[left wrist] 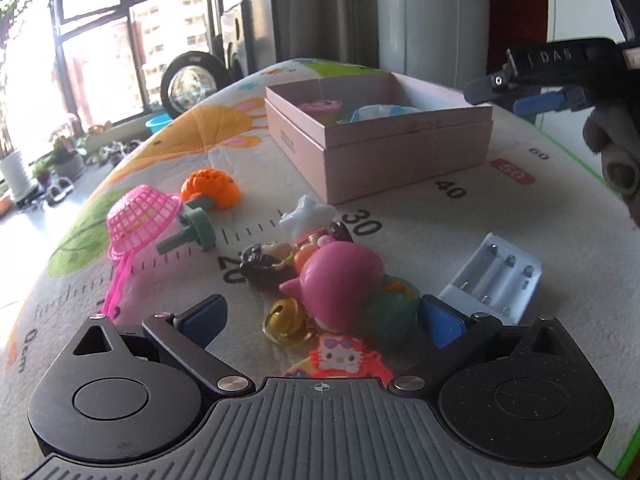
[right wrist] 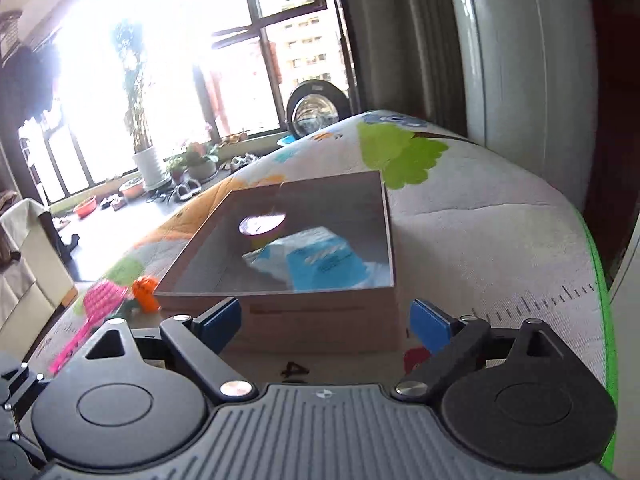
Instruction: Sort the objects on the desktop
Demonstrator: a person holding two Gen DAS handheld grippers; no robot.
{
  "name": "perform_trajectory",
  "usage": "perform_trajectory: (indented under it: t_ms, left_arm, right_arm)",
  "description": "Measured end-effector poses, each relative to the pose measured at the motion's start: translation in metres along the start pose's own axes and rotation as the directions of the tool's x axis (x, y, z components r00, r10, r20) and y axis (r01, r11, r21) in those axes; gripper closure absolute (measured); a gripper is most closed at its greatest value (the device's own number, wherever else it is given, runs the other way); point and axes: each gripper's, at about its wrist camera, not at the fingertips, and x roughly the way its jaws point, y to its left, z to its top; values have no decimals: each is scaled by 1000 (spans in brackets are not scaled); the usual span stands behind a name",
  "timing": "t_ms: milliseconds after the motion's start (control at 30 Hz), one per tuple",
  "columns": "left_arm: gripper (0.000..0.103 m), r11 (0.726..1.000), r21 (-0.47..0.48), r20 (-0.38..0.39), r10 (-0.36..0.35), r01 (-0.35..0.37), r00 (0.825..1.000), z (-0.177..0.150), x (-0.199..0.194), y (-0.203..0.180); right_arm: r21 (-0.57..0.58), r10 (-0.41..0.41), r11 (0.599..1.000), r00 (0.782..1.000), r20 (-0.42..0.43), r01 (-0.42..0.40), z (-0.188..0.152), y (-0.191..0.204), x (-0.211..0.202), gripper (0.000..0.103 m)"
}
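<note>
My left gripper (left wrist: 320,318) is open, its fingers on either side of a toy pile: a pink pig figure (left wrist: 340,276), a gold bell (left wrist: 282,316), a green fuzzy toy (left wrist: 390,308), a cartoon charm (left wrist: 340,354) and a dark figure (left wrist: 264,264). A pink box (left wrist: 380,136) stands beyond, holding a blue-white packet (right wrist: 320,260) and a pink cup (right wrist: 262,224). My right gripper (right wrist: 324,320) is open and empty, above the near edge of the box (right wrist: 320,320). It shows in the left wrist view (left wrist: 504,96) at upper right.
On the printed play mat (left wrist: 400,224) lie a pink mesh strainer (left wrist: 138,220), an orange toy (left wrist: 210,188), a green peg (left wrist: 192,232), a white star (left wrist: 306,214) and a white battery holder (left wrist: 496,284). The mat's green edge (right wrist: 600,280) runs along the right.
</note>
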Motion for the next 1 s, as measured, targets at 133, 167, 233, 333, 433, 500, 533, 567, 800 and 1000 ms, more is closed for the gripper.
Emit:
perform_trajectory:
  t_ms: [133, 167, 233, 333, 433, 500, 533, 567, 800, 1000]
  left_arm:
    - [0, 997, 17, -8, 70, -69, 998, 0, 6, 14]
    - [0, 996, 14, -8, 88, -88, 996, 1, 6, 19]
    - [0, 991, 8, -6, 136, -136, 991, 5, 10, 29]
    - [0, 978, -29, -8, 205, -205, 979, 9, 12, 41]
    - [0, 978, -79, 13, 194, -192, 981, 10, -3, 50]
    - [0, 984, -94, 33, 155, -151, 987, 8, -18, 51]
    - [0, 988, -91, 37, 127, -124, 991, 6, -25, 49]
    - [0, 993, -81, 34, 88, -85, 996, 3, -31, 46]
    - [0, 977, -70, -45, -204, 200, 978, -19, -42, 13]
    - [0, 971, -82, -43, -230, 226, 972, -21, -30, -2]
  right_arm:
    - [59, 6, 998, 1000, -23, -5, 12, -14, 27, 11]
    - [65, 18, 998, 999, -29, -16, 13, -13, 33, 11]
    - [59, 31, 998, 999, -30, -29, 12, -6, 39, 7]
    - [17, 72, 997, 997, -26, -72, 8, 4, 35, 7]
    - [-18, 107, 994, 994, -33, -107, -3, 11, 17, 7]
    - [-85, 101, 991, 994, -29, -104, -14, 18, 2, 6]
    - [-121, 101, 987, 994, -35, -104, -22, 22, -7, 3]
    - [-140, 100, 985, 994, -49, -106, -31, 25, -13, 1]
    - [-176, -40, 984, 988, -149, 13, -77, 37, -14, 0]
    - [-26, -22, 1000, 985, -171, 18, -78, 22, -7, 0]
